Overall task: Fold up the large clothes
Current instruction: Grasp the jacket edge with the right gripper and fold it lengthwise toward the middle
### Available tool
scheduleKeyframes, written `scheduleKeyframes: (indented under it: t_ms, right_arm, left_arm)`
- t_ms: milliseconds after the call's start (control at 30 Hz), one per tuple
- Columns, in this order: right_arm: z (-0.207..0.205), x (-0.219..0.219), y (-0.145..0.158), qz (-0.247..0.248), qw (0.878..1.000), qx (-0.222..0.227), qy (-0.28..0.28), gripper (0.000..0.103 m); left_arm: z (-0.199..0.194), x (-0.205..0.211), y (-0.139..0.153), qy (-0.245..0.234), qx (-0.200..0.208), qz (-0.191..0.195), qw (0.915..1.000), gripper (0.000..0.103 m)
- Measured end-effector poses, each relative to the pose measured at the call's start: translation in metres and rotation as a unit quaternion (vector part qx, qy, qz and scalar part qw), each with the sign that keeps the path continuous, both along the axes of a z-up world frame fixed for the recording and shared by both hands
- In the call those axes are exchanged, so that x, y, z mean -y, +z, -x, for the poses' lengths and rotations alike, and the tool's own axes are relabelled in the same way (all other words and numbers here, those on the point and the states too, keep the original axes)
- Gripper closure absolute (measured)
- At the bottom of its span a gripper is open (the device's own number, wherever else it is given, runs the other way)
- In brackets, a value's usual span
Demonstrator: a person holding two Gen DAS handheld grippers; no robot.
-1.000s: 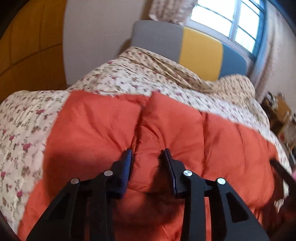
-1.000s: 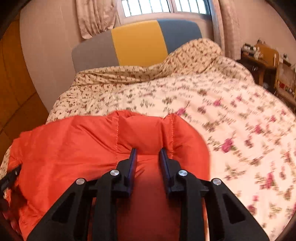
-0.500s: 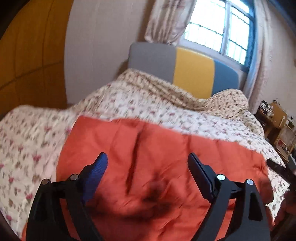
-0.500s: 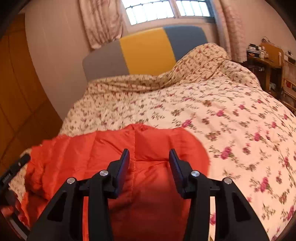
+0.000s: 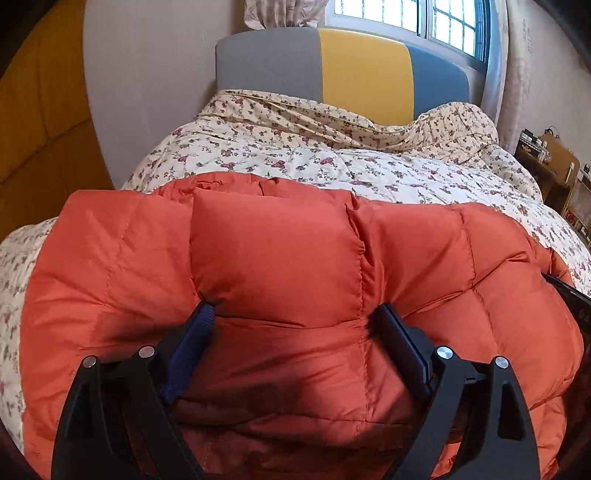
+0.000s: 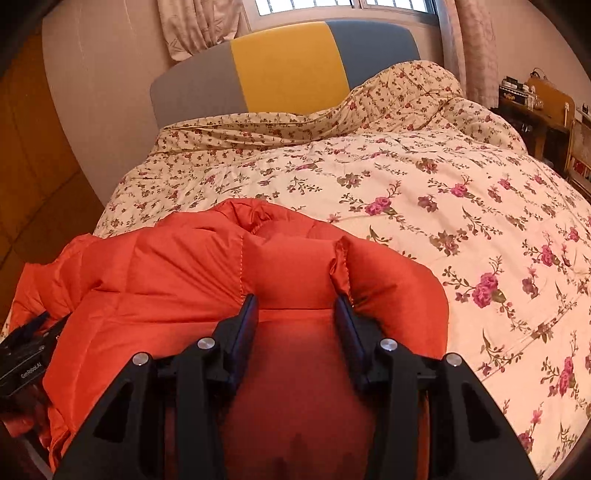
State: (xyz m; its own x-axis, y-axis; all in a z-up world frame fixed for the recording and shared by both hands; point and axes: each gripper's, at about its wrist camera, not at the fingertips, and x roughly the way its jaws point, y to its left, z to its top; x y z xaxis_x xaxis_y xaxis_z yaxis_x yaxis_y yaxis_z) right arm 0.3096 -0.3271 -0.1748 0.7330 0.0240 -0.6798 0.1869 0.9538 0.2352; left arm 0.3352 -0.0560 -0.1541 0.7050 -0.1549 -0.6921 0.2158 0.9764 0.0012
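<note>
Jacket (image 5: 295,266), orange and quilted, lies folded at six o'clock on the flowered bed (image 6: 461,192), both the left tongs (image 5: 295,332) and right tongs (image 6: 295,314) released astride its puffy panels, likely pressing the bundle flat.

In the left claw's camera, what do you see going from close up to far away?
Claw → orange puffy jacket → flowery quilt → grey, yellow and blue headboard → window.
</note>
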Motion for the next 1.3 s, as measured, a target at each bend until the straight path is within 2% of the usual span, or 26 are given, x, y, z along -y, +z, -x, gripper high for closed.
scheduleKeyframes:
  t_ms: [67, 100, 167, 300, 433, 600, 800, 1033, 1133, 1167, 1233, 1267, 1300]
  right_arm:
    - [0.007, 0.000, 0.008, 0.000, 1.000, -0.013, 0.000, 0.055]
    - [0.014, -0.001, 0.015, -0.008, 1.000, -0.012, 0.001, 0.046]
    - [0.038, -0.004, 0.031, -0.021, 1.000, 0.002, 0.007, 0.035]
    - [0.084, -0.013, 0.050, -0.019, 0.999, 0.001, 0.030, 0.035]
    - [0.132, -0.010, 0.050, -0.025, 0.999, -0.025, 0.041, 0.035]
    - [0.188, 0.001, 0.046, -0.016, 0.999, -0.035, 0.037, 0.035]
    - [0.247, 0.013, 0.032, -0.028, 0.997, -0.063, 0.042, 0.039]
    - [0.286, 0.002, 0.013, -0.069, 0.990, -0.095, 0.084, 0.040]
    - [0.295, -0.010, 0.007, -0.088, 0.984, -0.110, 0.110, 0.040]
    - [0.296, -0.013, 0.006, -0.091, 0.983, -0.112, 0.116, 0.041]
    - [0.301, -0.020, 0.003, -0.101, 0.980, -0.114, 0.129, 0.041]
    - [0.303, -0.023, 0.002, -0.104, 0.979, -0.114, 0.131, 0.047]
    - [0.304, -0.026, 0.002, -0.102, 0.979, -0.110, 0.136, 0.058]
  left_arm:
    - [0.002, 0.002, 0.001, -0.001, -0.002, -0.001, 1.0000, 0.013]
    - [0.003, 0.002, 0.002, -0.001, -0.003, -0.003, 1.0000, 0.013]
    - [0.007, 0.003, 0.008, -0.005, -0.008, -0.004, 0.9999, 0.005]
    - [0.036, -0.014, 0.020, -0.009, -0.013, 0.012, 0.9998, 0.003]
    - [0.075, -0.042, 0.029, -0.009, -0.017, 0.050, 0.9985, 0.003]
    - [0.125, -0.082, 0.027, 0.001, -0.024, 0.039, 0.9989, 0.003]
    - [0.174, -0.157, 0.025, 0.067, -0.015, 0.030, 0.9972, 0.003]
    - [0.212, -0.235, 0.022, 0.138, -0.013, 0.026, 0.9900, 0.003]
    - [0.225, -0.257, 0.016, 0.140, -0.033, 0.075, 0.9868, 0.003]
    - [0.230, -0.261, 0.013, 0.128, -0.042, 0.098, 0.9861, 0.003]
    - [0.239, -0.259, 0.008, 0.106, -0.050, 0.118, 0.9861, 0.003]
    - [0.242, -0.257, 0.006, 0.096, -0.055, 0.123, 0.9861, 0.003]
    - [0.244, -0.254, 0.003, 0.083, -0.062, 0.126, 0.9867, 0.003]
